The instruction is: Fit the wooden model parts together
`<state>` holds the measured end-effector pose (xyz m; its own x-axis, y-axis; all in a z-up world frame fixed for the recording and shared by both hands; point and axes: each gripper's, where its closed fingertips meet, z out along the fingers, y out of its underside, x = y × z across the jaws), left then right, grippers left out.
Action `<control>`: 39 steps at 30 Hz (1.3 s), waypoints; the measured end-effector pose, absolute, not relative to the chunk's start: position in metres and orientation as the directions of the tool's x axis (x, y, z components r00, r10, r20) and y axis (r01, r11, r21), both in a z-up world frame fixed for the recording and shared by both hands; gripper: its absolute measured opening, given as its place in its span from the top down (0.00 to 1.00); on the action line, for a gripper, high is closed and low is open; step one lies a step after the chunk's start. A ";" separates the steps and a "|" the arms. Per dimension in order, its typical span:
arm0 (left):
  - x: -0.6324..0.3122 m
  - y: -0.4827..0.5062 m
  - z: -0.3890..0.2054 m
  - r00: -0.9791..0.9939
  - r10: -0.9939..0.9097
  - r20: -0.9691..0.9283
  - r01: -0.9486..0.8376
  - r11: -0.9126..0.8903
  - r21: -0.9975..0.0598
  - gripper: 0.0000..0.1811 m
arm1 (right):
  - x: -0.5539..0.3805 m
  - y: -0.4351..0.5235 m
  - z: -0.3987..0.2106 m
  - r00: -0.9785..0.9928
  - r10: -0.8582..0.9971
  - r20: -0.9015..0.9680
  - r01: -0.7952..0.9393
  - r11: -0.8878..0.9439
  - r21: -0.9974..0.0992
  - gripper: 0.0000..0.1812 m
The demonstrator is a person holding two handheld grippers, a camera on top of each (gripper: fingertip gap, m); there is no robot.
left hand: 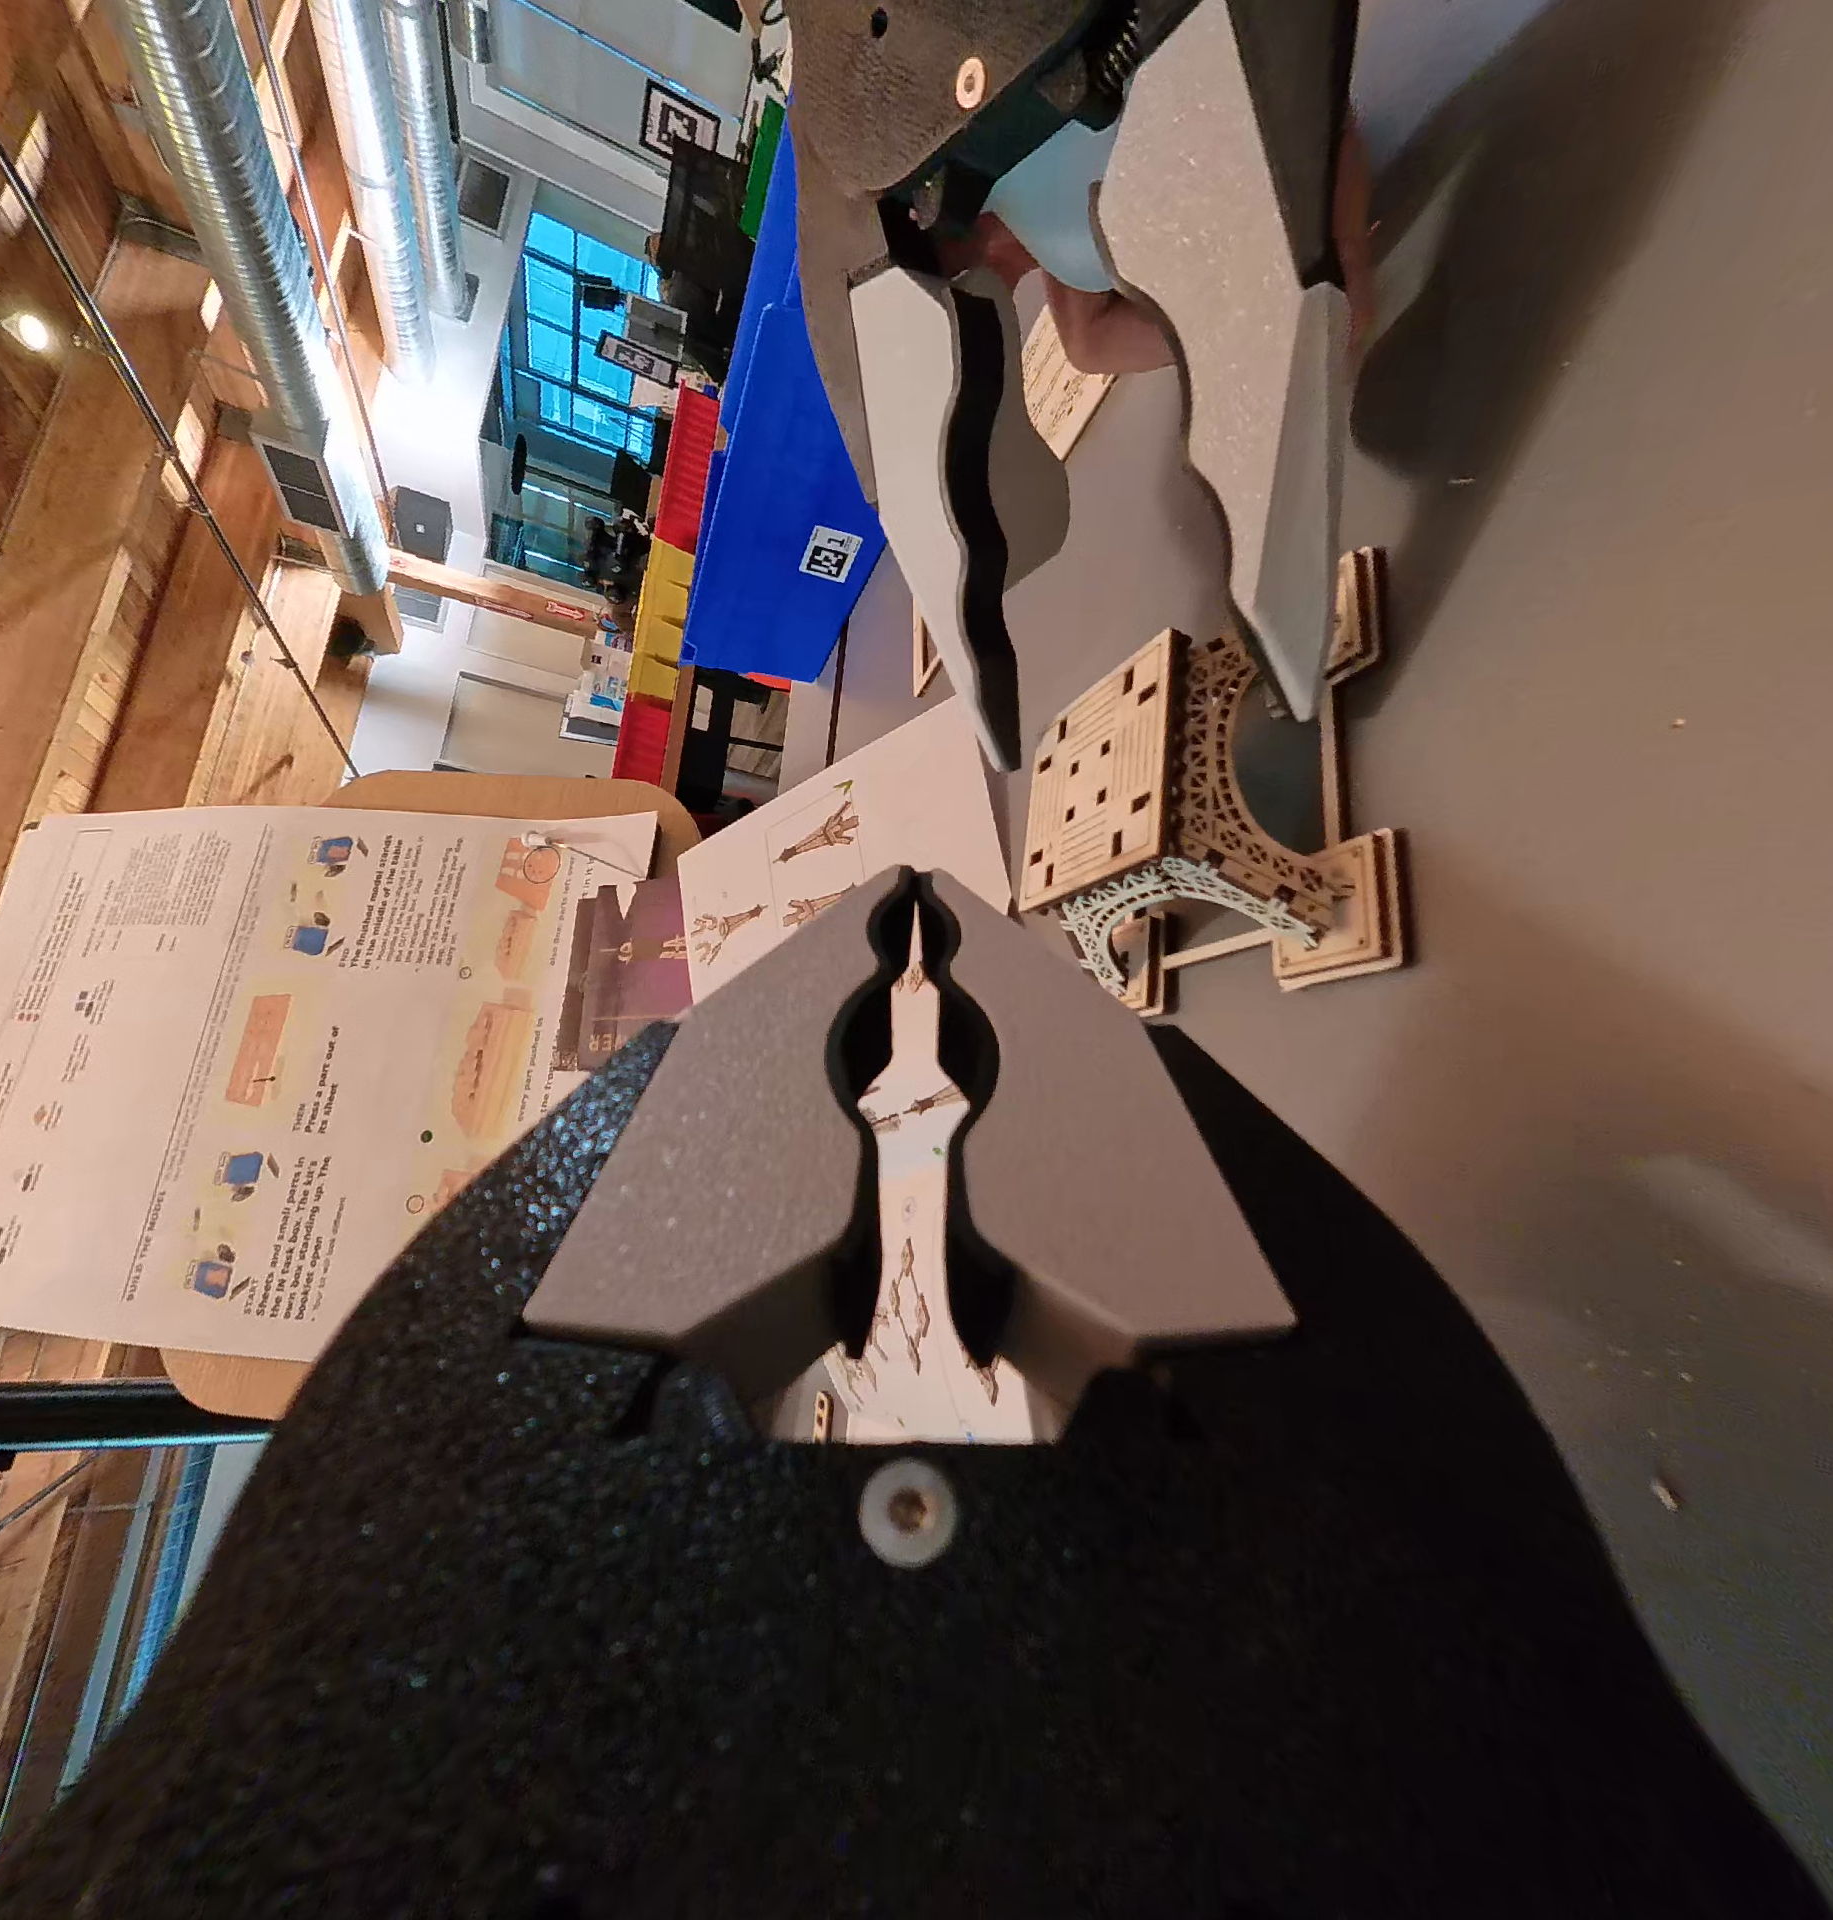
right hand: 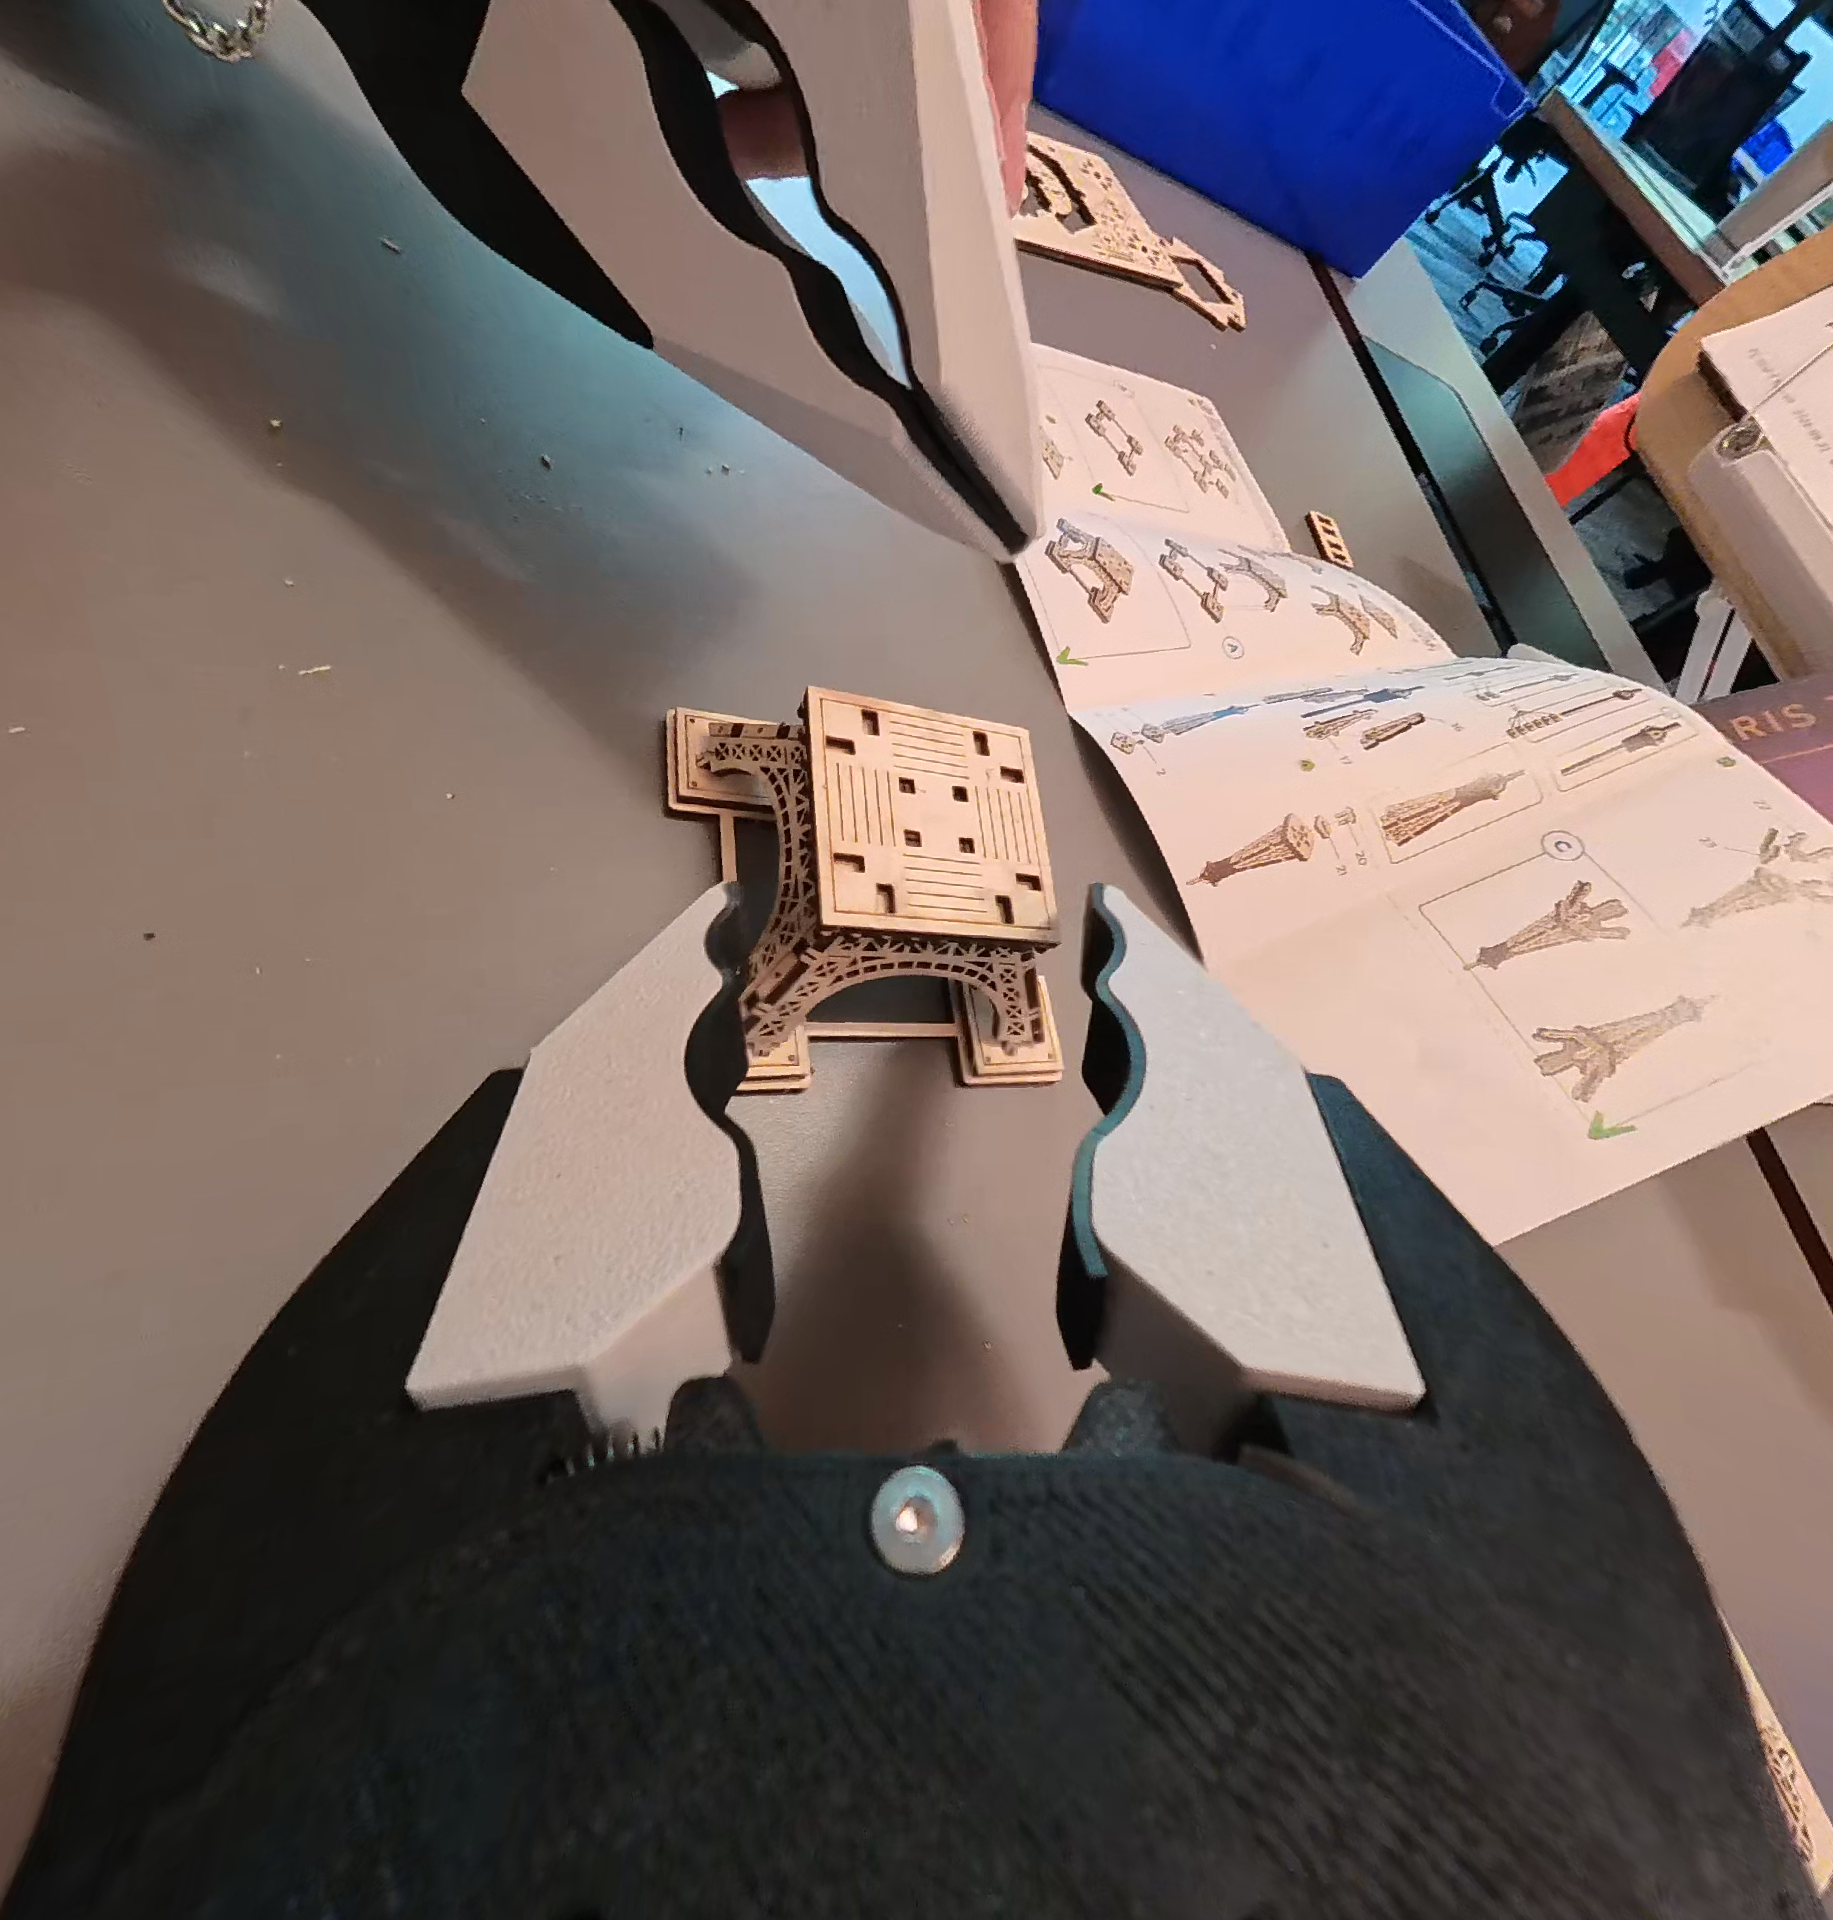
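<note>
The wooden tower base [right hand: 922, 821], a slotted square platform on four lattice arch legs, stands on the grey table [right hand: 372, 831]. My right gripper [right hand: 912, 914] is open, one finger on each side of the near legs, and its left fingertip [right hand: 720, 925] is close against one leg. In the left wrist view the tower base [left hand: 1099, 790] sits between the right gripper's spread fingers [left hand: 1151, 727]. My left gripper [left hand: 914, 883] is shut and empty. It hovers over the open instruction booklet [left hand: 891, 821]. In the right wrist view the left gripper's tip [right hand: 1005, 540] points at the booklet's [right hand: 1411, 935] edge.
A wooden parts sheet [right hand: 1099, 218] lies at the back near a blue bin [right hand: 1255, 104]. A small ladder-like piece [right hand: 1330, 538] lies by the booklet. A purple box [right hand: 1785, 727] and a clipboard with a printed sheet [left hand: 268, 1039] lie beyond the booklet. Wood crumbs dot the table. Across from one pair of fingers to the other is roughly 6 cm.
</note>
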<state>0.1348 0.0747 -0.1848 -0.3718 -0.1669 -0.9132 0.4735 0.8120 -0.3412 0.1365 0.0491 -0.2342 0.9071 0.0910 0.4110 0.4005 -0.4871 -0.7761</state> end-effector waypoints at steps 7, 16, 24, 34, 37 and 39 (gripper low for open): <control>0.139 0.080 -0.183 -0.355 -0.189 -0.916 0.453 0.822 -0.345 1.00 | 0.136 0.050 -0.238 0.905 0.104 0.413 0.406 -0.504 -0.763 0.65; 0.158 0.111 -0.169 -0.278 -0.301 -0.912 0.335 0.860 -0.386 1.00 | 0.140 0.048 -0.223 0.920 0.050 0.389 0.370 -0.441 -0.818 0.66; 0.151 0.104 -0.166 -0.258 -0.273 -0.927 0.417 0.834 -0.362 1.00 | 0.139 0.047 -0.221 0.921 0.051 0.385 0.369 -0.426 -0.826 0.68; 0.157 0.112 -0.167 -0.253 -0.306 -0.918 0.398 0.832 -0.387 1.00 | 0.138 0.048 -0.224 0.912 0.060 0.407 0.390 -0.440 -0.809 0.69; 0.159 0.115 -0.169 -0.261 -0.310 -0.914 0.388 0.833 -0.394 1.00 | 0.138 0.048 -0.224 0.911 0.062 0.408 0.392 -0.441 -0.808 0.69; 0.161 0.118 -0.170 -0.261 -0.317 -0.912 0.375 0.837 -0.399 1.00 | 0.137 0.048 -0.225 0.910 0.067 0.410 0.395 -0.443 -0.804 0.71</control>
<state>0.1610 0.1184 -0.1697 -0.2606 -0.3174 -0.9118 0.3755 0.8367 -0.3986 0.1372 0.0480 -0.2254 0.9097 0.0674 0.4098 0.3952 -0.4434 -0.8045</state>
